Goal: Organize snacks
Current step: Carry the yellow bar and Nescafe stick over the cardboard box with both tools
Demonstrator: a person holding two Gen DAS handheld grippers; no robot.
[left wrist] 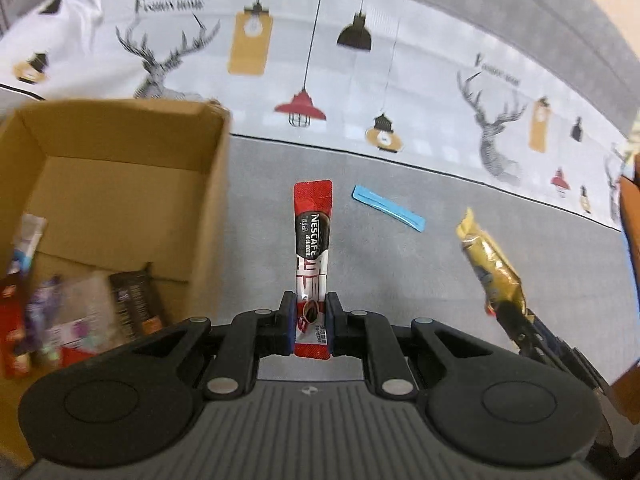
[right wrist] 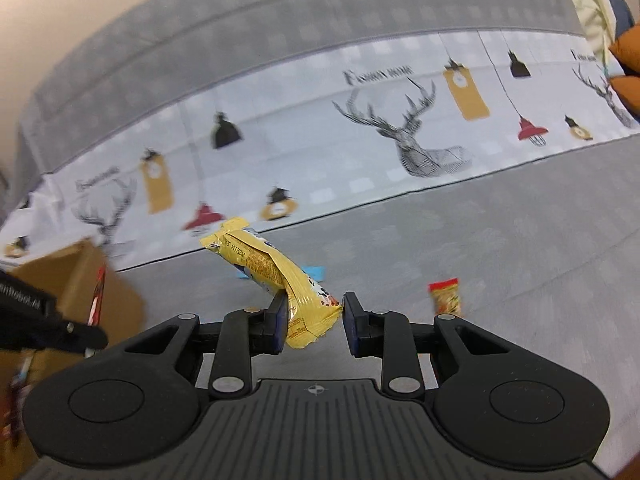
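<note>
Left gripper point(left wrist: 311, 326) clamps a red Nescafé stick point(left wrist: 312, 256); right gripper point(right wrist: 314, 322) grips a yellow snack bar point(right wrist: 272, 272), both aloft. Cardboard box point(left wrist: 120, 168) alongside already holds several packets. Blue strip point(left wrist: 388, 208) and red-topped packet point(right wrist: 446, 296) remain on the grey cloth point(left wrist: 400, 280).

The box point(left wrist: 120, 184) stands open-topped at the left, its right wall point(left wrist: 212, 208) between its hollow and the left claw point(left wrist: 311, 320), and packets point(left wrist: 80, 312) crowd its near floor while the far half lies bare. On the grey surface point(left wrist: 360, 280) ahead, only a blue strip point(left wrist: 388, 208) and, farther right, a small red packet point(right wrist: 446, 296) lie in the way. The right claw point(right wrist: 314, 316) with its yellow bar point(right wrist: 272, 276) hangs close on the left claw's right.
</note>
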